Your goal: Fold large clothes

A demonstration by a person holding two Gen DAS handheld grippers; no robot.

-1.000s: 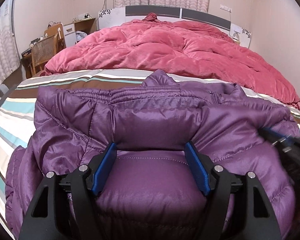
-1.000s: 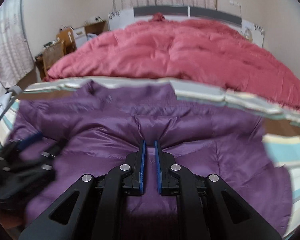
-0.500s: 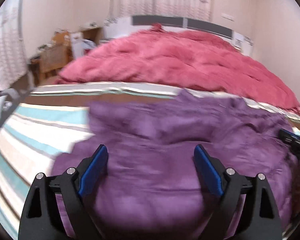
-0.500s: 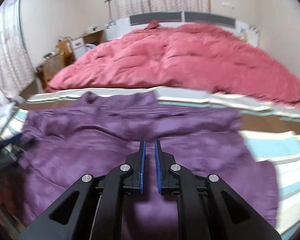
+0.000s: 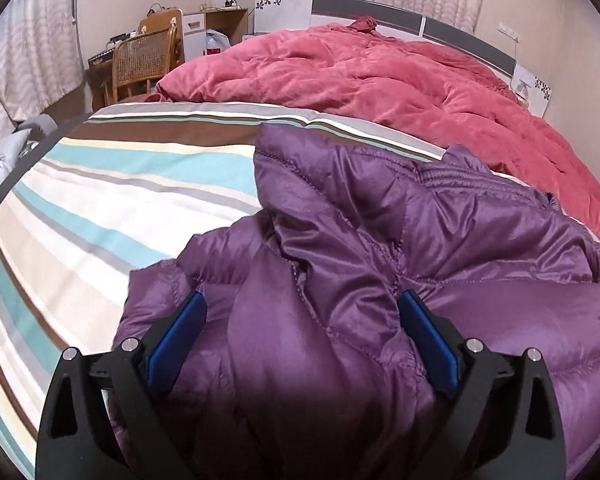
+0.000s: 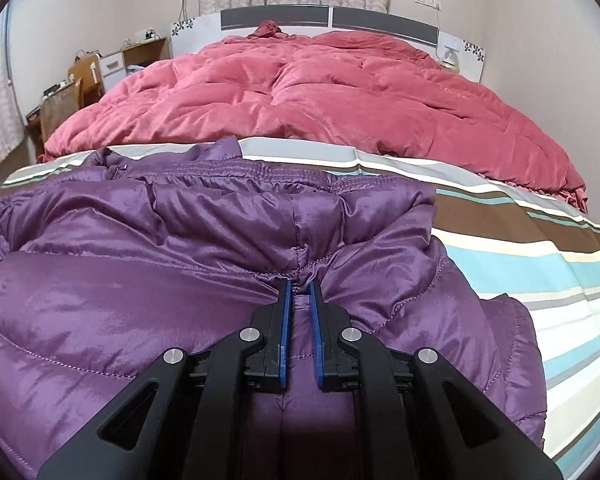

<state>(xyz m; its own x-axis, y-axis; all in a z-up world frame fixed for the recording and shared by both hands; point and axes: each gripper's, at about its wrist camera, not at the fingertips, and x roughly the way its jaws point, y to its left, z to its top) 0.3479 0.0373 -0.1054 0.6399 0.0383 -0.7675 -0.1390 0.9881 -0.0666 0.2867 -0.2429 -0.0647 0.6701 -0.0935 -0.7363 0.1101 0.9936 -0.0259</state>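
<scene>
A purple down jacket (image 5: 440, 272) lies rumpled on the bed's striped sheet (image 5: 100, 208), and everything else is placed from it. To its left, past the bed's edge, a wicker-backed chair (image 5: 142, 62) stands near a desk at the wall. Left of the jacket the sheet runs bare in teal, white, grey and brown bands. Over the jacket's left portion the left hand-held gripper (image 5: 300, 328) hangs with its jaws spread wide; they have just been opening, and a puffed fold of the jacket bulges up between the blue pads (image 5: 176, 340) without being pinched. Beyond the jacket, toward the headboard, a red quilted duvet (image 6: 320, 92) lies heaped across the bed. Further right on the jacket, the right hand-held gripper (image 6: 299, 292) is clenched nearly shut, its blue pads nipping a small gathered seam of the jacket's fabric just below the collar band. Right of the jacket the striped sheet shows again.
</scene>
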